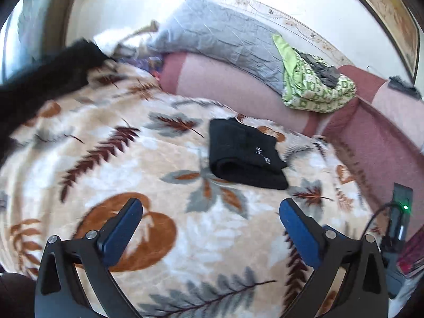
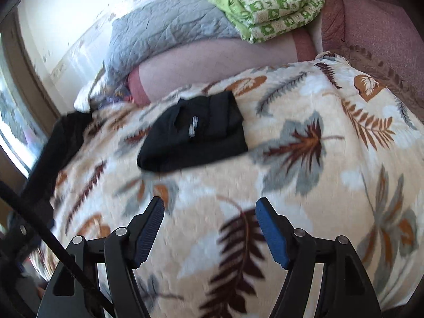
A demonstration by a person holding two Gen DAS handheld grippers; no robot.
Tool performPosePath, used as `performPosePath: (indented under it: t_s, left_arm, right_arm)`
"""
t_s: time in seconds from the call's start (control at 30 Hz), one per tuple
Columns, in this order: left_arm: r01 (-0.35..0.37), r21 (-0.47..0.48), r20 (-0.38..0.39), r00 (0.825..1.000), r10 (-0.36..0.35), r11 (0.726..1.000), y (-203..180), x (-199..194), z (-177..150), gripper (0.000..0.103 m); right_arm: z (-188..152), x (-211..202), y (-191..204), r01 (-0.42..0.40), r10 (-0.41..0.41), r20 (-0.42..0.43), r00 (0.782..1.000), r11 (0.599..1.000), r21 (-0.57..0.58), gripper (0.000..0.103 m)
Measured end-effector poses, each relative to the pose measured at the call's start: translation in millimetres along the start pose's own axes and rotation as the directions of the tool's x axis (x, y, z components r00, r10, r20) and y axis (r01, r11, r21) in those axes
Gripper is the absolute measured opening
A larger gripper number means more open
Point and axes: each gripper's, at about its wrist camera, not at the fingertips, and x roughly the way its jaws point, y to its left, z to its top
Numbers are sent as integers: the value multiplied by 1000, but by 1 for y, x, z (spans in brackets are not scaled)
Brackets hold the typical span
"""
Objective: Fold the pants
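Both the left gripper (image 1: 210, 209) and the right gripper (image 2: 209, 208) hover with blue-padded fingers spread wide, holding nothing. Ahead of them, well apart, the black pants (image 1: 245, 153) lie folded into a compact, soft rectangle on the bed's plush, leaf-patterned blanket (image 1: 148, 228). Past them, along the bed's far edge, a pink bolster (image 1: 228, 84) carries a quilted grey cover (image 1: 214, 34) and a folded green checked cloth (image 1: 315, 84).

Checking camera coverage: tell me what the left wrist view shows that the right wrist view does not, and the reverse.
Only the left wrist view shows the black device with a green light at the right edge. Only the right wrist view shows the thin black rod crossing its lower left corner. Both show the folded black pants on the leaf-patterned fleece blanket, the folded green checked blanket, the grey quilted pillow, and an open, empty gripper: left gripper, right gripper.
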Motion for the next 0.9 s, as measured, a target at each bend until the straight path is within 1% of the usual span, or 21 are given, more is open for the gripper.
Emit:
performPosePath:
  t_s: [0.03, 0.07, 0.13, 0.17, 0.2, 0.27, 0.37, 0.5, 0.53, 0.6, 0.67, 0.77, 0.8, 0.9]
  left_arm:
    - [-39, 26, 28, 999, 39, 999, -4, -3, -1, 103]
    - [-87, 63, 69, 994, 83, 994, -10, -7, -1, 103]
    - [-117, 109, 116, 988, 104, 987, -18, -12, 5, 103]
    - [-115, 125, 139, 985, 98, 985, -23, -13, 11, 103]
    - [-97, 147, 165, 984, 72, 984, -30, -15, 20, 103]
    - [-66, 184, 176, 984, 34, 981, -40, -13, 32, 103]
    - [-64, 223, 158, 987, 29, 973, -49, 1, 44, 103]
    - [-81, 210, 186, 982, 42, 974, -39, 11, 35, 103]
    - [-74, 207, 175, 984, 38, 975, -36, 14, 33, 103]
    - [-44, 203, 129, 992, 18, 978, -31, 22, 27, 103]
    - [-44, 201, 89, 996, 26, 979, -27, 32, 22, 103]
    - [-45, 198, 57, 998, 35, 979, -27, 42, 16, 103]
    - [-34, 199, 42, 999, 27, 979, -27, 45, 15, 103]
    - [-16, 208, 31, 999, 10, 978, -31, 46, 13, 103]
  right_arm:
    - [-6, 1, 2, 8, -8, -13, 1000, 1000, -12, 76]
    - [-11, 2, 3, 12, -12, -21, 1000, 1000, -17, 76]
    - [-18, 2, 3, 26, -26, -17, 1000, 999, -22, 76]
    - [-21, 2, 3, 35, -35, -10, 999, 999, -29, 76]
    - [-23, 1, 4, 51, -51, 5, 999, 998, -42, 76]
    - [-23, 1, 5, 81, -79, 31, 996, 995, -63, 76]
    - [-22, 5, 4, 109, -106, 53, 993, 992, -62, 77]
    - [-20, 18, -1, 131, -129, 39, 991, 990, -47, 77]
    - [-19, 20, -3, 140, -139, 39, 990, 989, -47, 77]
    - [-18, 26, -6, 161, -160, 32, 987, 986, -42, 77]
    - [-17, 33, -9, 183, -182, 24, 983, 982, -38, 77]
    - [-15, 43, -8, 203, -202, 17, 979, 978, -50, 77]
    - [-15, 46, -7, 205, -205, 16, 979, 977, -58, 77]
    - [-15, 53, -3, 203, -204, 4, 979, 976, -79, 77]
